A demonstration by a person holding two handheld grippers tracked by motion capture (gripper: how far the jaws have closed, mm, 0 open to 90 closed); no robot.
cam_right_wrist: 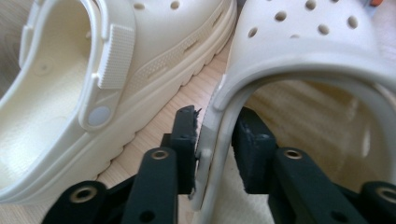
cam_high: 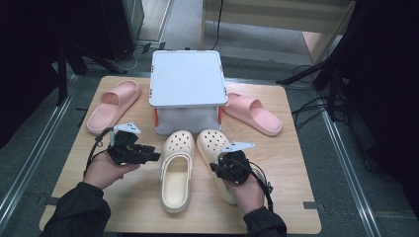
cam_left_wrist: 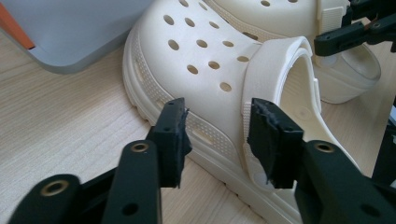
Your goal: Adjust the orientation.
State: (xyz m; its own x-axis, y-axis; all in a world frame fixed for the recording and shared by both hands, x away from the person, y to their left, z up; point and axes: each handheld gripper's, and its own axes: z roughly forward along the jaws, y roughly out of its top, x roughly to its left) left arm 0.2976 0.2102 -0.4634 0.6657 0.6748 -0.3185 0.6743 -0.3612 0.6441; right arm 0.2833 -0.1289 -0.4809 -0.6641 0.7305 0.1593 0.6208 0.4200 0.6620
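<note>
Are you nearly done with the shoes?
Probably not, it looks early. Done: both clogs lie side by side in front of the box, with a pink slide on each side of it. In hand: the right gripper has its jaws loosely around the right clog rim; the left gripper holds open jaws at the left clog. Left: the box lid is on and every shoe is on the table.

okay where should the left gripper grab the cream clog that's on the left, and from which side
Grip the left cream clog on its outer side wall near the strap rivet, coming in low from the clog's left. The left gripper already straddles that rim there, one jaw outside, the other over the opening edge. The wall is thin and upright, so it probably fits between the pads; the perforated toe cap is too broad and rounded.
</note>
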